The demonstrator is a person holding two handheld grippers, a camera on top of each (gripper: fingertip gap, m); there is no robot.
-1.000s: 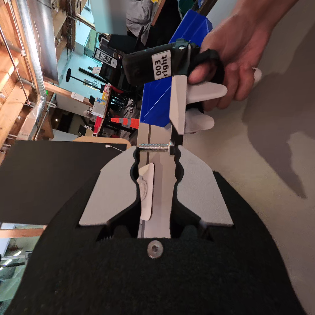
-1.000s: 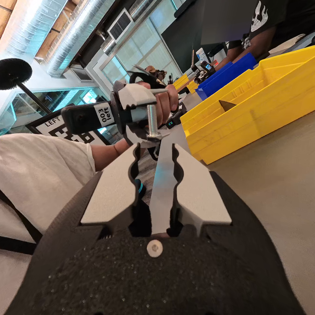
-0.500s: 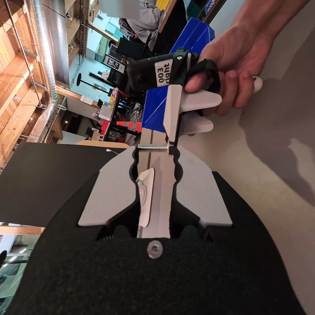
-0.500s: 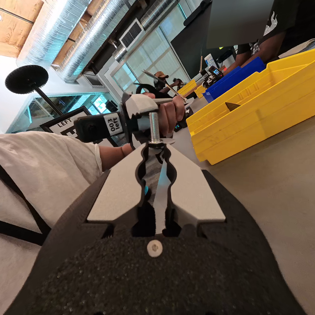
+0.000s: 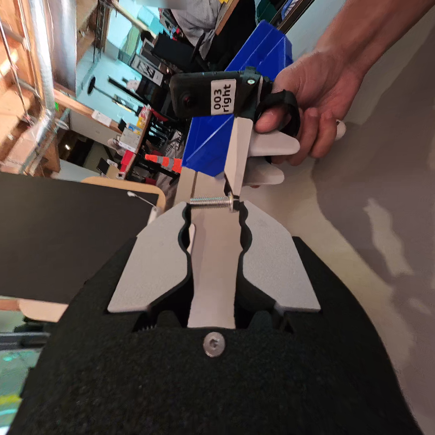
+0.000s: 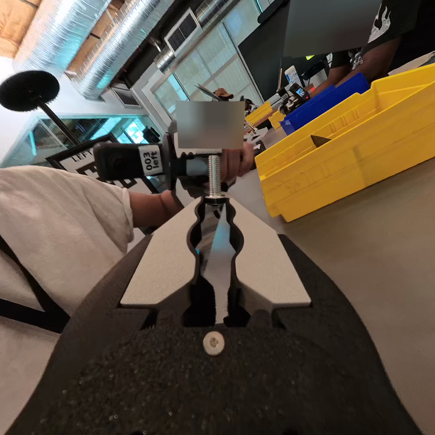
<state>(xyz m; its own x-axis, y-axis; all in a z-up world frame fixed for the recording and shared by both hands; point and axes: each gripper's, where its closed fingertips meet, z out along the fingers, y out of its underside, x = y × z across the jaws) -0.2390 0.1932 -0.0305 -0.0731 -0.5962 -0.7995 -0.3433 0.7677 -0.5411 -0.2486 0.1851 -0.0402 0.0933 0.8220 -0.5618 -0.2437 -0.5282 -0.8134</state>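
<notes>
A silver bolt (image 5: 210, 203) lay lengthwise across the tips of the left gripper (image 5: 213, 207), its threaded end against one fingertip and its flanged head against the other, so those tongs were clamped on it end to end. The right gripper (image 6: 214, 202) had its tongs closed on the bolt's head, where something dark sat just under the flange. Beyond them on the grey table (image 6: 353, 247) stood a yellow bin (image 6: 341, 160) and a blue bin (image 5: 256, 70).

Workshop or lab, exposed silver ducts (image 6: 70, 40) overhead, yellow parts bins (image 6: 353, 150), blue bin (image 5: 247, 98), cluttered shelves (image 5: 138, 131)
</notes>
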